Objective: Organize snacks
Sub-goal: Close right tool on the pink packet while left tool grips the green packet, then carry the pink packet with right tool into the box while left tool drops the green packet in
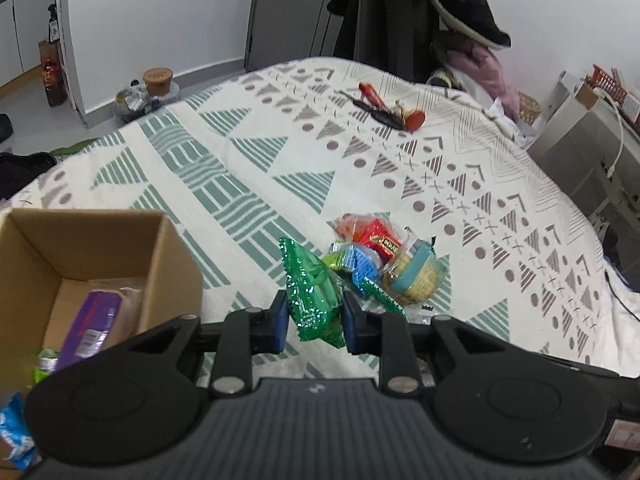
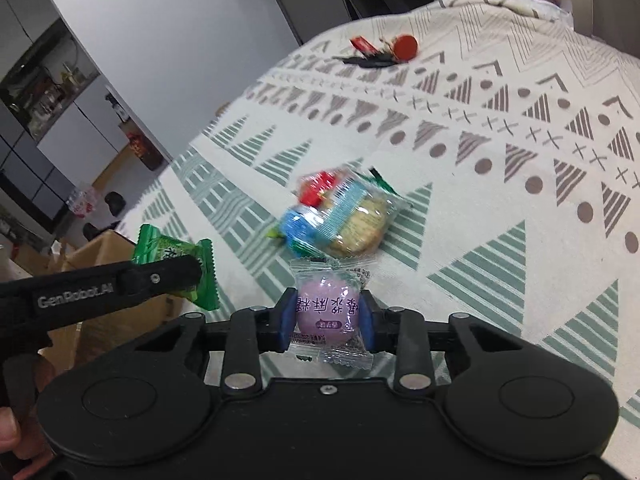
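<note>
My left gripper (image 1: 315, 317) is shut on a shiny green snack packet (image 1: 314, 290), lifted off the patterned bedspread (image 1: 248, 168). In the right wrist view the same green snack packet (image 2: 176, 266) shows at the left, pinched in the left gripper's fingers (image 2: 168, 276) above the box. My right gripper (image 2: 327, 317) is shut on a clear-wrapped purple round sweet (image 2: 326, 306). A small pile of snacks (image 1: 380, 256) lies on the bed just ahead: red, blue, green packets and a biscuit pack (image 2: 352, 220). An open cardboard box (image 1: 80, 264) stands at the left with a purple packet (image 1: 94, 322) inside.
Red-handled tools and a dark object (image 1: 390, 110) lie far back on the bed. Dark clothes (image 1: 408, 12) hang behind it. A grey cabinet (image 1: 580, 148) stands at the right, jars (image 1: 148, 92) on the floor at the left. A hand (image 2: 12, 440) grips the left tool.
</note>
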Demonstrator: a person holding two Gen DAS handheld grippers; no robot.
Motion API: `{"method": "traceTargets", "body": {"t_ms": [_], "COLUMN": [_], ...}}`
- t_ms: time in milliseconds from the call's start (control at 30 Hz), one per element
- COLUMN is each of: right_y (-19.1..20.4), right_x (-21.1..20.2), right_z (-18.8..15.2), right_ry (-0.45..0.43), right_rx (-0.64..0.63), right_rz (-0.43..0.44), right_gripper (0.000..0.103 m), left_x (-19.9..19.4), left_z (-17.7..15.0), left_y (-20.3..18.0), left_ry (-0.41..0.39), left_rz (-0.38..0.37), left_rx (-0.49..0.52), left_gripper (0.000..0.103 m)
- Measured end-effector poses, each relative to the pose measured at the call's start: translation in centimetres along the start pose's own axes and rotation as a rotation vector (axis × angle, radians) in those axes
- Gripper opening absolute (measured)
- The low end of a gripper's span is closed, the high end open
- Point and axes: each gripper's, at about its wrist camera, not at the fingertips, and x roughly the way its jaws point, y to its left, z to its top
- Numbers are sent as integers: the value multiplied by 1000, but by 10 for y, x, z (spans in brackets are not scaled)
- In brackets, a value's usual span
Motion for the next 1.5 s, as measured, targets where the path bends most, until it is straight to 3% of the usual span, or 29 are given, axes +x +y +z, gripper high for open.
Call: {"method": "traceTargets", "body": {"t_ms": [433,900,1500], "right_y": [30,89,147], "right_x": [-36,-54,-54], "right_z": [0,-3,-10], "right_ry": [-83,-158,-183], "right_rx": [-48,-130,-173], "right_rz": [60,109,110], "right_gripper": [31,31,31], "left_x": [-64,-119,-135], "left_z": [-1,6,-1], "left_y": [23,74,147], "left_ry": [-89,-163,-159], "left_rz": [20,72,77], "left_rx": [-16,-56,-142], "left_gripper": [26,26,26]}}
